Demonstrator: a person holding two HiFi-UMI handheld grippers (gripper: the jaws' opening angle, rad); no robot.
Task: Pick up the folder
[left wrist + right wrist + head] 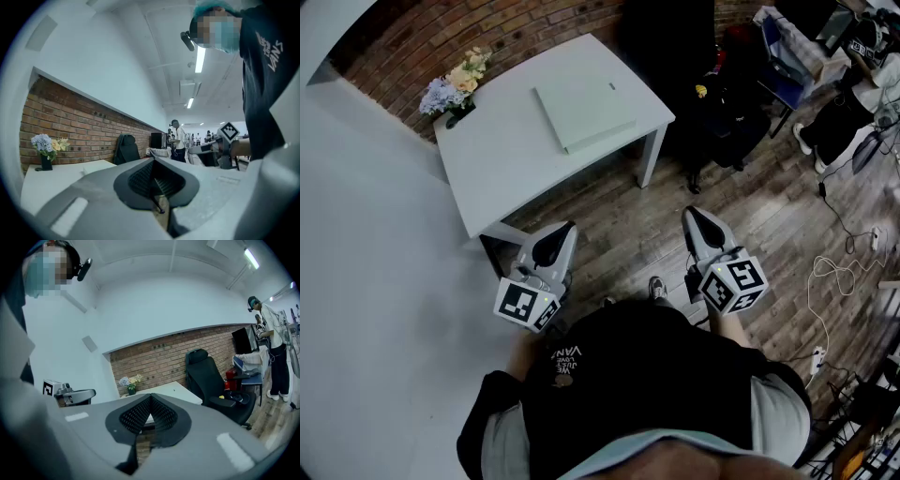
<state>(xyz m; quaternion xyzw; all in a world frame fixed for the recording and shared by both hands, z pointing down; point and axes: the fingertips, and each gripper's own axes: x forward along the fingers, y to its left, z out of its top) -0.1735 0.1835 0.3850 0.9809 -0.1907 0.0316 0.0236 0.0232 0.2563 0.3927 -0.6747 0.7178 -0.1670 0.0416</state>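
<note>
Left gripper (568,228) shut — folder (584,112) clearest from overhead.

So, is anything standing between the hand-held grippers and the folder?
Nothing visible does. Only wood floor and the bare white table lie between the left hand-held gripper, the right hand-held gripper and the folder. The flowers stand aside at the far corner.

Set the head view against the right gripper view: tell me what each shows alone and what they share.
Head view only: the folder as a distinct slab on the white table, and floor cables. Right gripper view only: a ceiling light and a standing person. Both: table, flowers, brick wall, the shut left claw.
</note>
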